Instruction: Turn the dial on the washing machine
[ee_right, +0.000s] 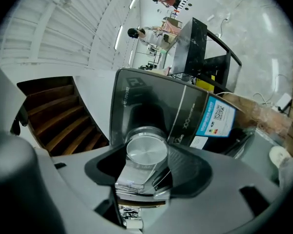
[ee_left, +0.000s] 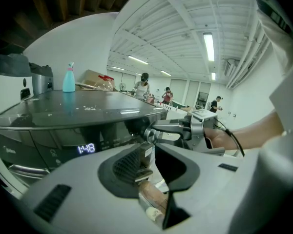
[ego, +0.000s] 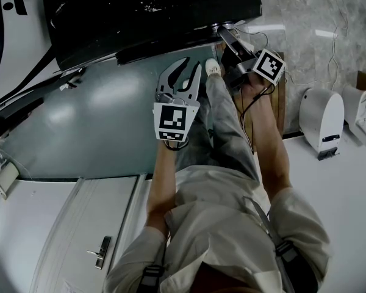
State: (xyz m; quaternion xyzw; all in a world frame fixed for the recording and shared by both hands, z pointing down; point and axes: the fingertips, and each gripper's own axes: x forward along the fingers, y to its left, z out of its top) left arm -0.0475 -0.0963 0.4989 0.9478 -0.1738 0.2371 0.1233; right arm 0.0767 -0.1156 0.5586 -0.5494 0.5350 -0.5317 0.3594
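Dial [ee_right: 147, 149]: silver knob, right end of the washing machine [ego: 140, 17] front panel. Its axis lies straight ahead of the right gripper [ee_right: 146, 156], whose jaws clamp its rim. Left gripper [ego: 186, 72]: jaws apart, empty, farther off.

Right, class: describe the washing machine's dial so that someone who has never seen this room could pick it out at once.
Find the dark washing machine with the glossy top. On its black control panel, the dial is clamped in the right gripper. It is the only round, brushed-silver knob standing out from the panel, unlike the flat blue sticker beside it.
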